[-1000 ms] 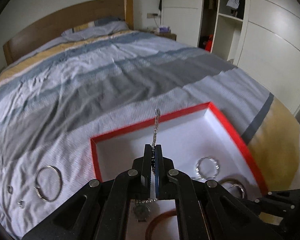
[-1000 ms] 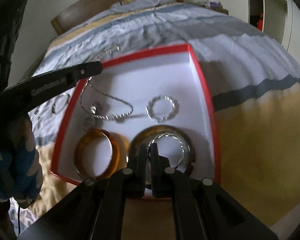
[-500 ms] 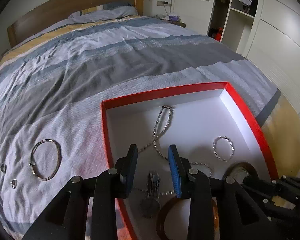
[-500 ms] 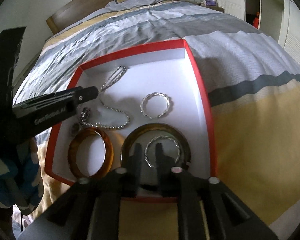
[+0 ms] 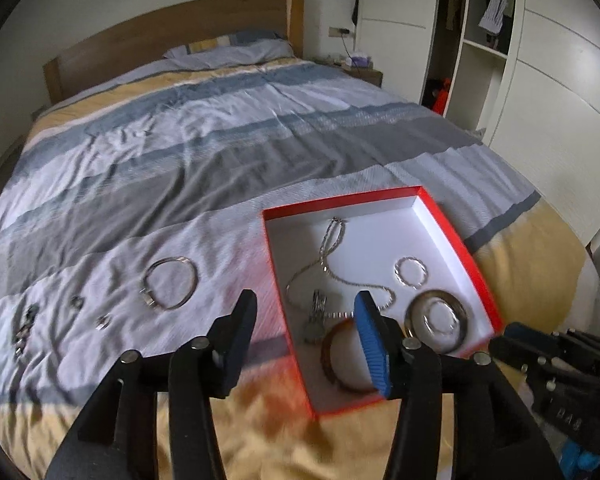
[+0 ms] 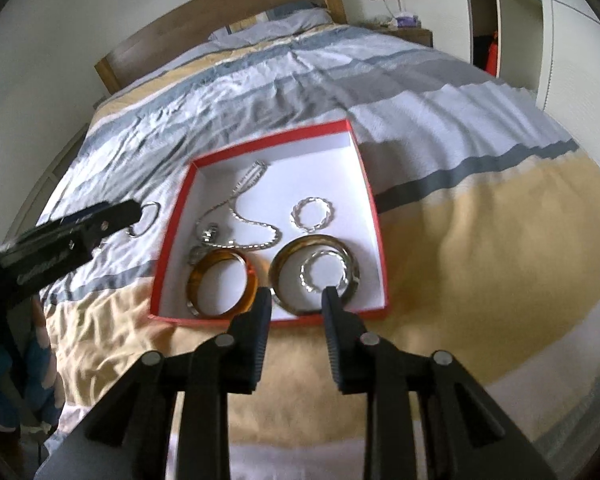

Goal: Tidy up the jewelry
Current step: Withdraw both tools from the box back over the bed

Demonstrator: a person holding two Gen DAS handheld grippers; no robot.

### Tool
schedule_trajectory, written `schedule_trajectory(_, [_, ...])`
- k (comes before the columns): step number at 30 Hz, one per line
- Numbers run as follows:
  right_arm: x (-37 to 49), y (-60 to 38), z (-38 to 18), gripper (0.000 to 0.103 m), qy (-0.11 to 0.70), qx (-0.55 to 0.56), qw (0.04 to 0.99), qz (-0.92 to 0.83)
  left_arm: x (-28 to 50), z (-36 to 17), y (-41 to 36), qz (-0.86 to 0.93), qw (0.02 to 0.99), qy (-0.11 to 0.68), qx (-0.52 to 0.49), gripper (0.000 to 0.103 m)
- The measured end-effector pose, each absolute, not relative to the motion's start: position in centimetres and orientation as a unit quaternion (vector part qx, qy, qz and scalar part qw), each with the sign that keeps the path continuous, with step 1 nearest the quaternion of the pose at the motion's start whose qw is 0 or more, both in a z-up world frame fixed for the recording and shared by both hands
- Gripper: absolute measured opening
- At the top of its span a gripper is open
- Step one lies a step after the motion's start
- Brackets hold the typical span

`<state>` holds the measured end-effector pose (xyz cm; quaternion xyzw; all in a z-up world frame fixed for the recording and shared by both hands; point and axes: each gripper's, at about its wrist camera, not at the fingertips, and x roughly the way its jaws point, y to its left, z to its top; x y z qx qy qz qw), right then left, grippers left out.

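A red-rimmed white box (image 5: pixel 456 240) (image 6: pixel 370 200) lies on the bed. In it are a silver chain necklace (image 5: pixel 332 256) (image 6: pixel 240 204), a small twisted silver ring (image 5: pixel 411 272) (image 6: pixel 313 213), an amber bangle (image 6: pixel 222 284) (image 5: pixel 336 360), a dark bangle (image 6: pixel 284 258) with a silver twisted bracelet (image 6: pixel 325 276) inside it, and a watch (image 5: pixel 315 316). My left gripper (image 5: pixel 306 338) is open and empty above the box's left rim. My right gripper (image 6: pixel 296 312) is open and empty at the box's near rim. A silver bangle (image 5: pixel 171 284) and small rings (image 5: pixel 77 301) lie on the quilt left of the box.
The striped quilt (image 5: pixel 220 152) covers the bed, with a wooden headboard (image 5: pixel 172 36) and pillow (image 5: pixel 236 50) at the far end. White wardrobes (image 5: pixel 560 100) stand on the right. A dark beaded piece (image 5: pixel 24 328) lies at the far left.
Both grippers opened and pulled back and up from the box. The left let go of the chain necklace, the right let go of the silver bracelet inside the dark bangle.
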<state>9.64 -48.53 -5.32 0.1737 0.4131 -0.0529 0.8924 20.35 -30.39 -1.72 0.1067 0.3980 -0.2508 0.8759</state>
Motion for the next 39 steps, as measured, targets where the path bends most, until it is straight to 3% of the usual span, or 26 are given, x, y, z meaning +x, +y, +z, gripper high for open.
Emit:
schedule_trajectory(6, [5.9, -46.8, -1.9, 0.034, 0.387, 0.173, 0.905, -0.041, 15.1, 1.0, -27.2, -0.225, 0.890, 0.380, 0.110, 0.060])
schedule_trajectory(17, [-0.5, -43.1, 2.7, 0.035, 0.352, 0.158, 0.922, -0.023, 6.7, 5.2, -22.2, -0.195, 0.915, 0.339, 0.103, 0.067])
schedule_trajectory(39, [-8.5, -37.8, 7.0, 0.036, 0.315, 0.126, 0.941, -0.006, -3.6, 7.0, -14.5, -0.154, 0.940, 0.292, 0.083, 0.070])
